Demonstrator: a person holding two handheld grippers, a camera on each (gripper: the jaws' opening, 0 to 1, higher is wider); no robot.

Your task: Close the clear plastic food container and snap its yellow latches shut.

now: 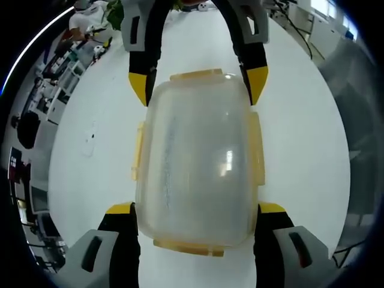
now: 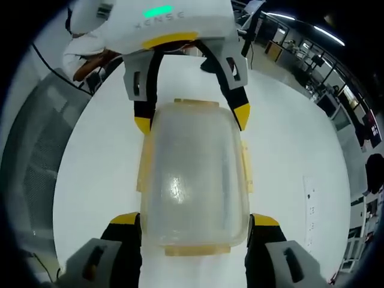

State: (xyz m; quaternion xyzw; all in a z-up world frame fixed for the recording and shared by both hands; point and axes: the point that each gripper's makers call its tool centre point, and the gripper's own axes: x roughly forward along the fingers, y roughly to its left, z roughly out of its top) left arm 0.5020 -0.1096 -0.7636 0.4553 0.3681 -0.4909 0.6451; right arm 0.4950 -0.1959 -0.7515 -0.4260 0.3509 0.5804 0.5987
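Grippers face each other over a white table (image 1: 312, 150). The left gripper (image 1: 195, 219) straddles one end of the clear container (image 1: 195, 162), jaws wide; the right gripper (image 2: 195, 231) straddles the other, equally wide — apparently steadying it, lid on, so its yellow latches (image 1: 259, 150) can be pressed.

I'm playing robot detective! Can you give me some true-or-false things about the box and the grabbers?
1. The container sits on a white table. True.
2. The latches are red. False: they are yellow.
3. Each gripper straddles one end of the container, the left gripper at one and the right gripper at the other. True.
4. The container is full of soup. False: it looks empty, though the plastic is cloudy.
5. The lid lies beside the container. False: it is on top.
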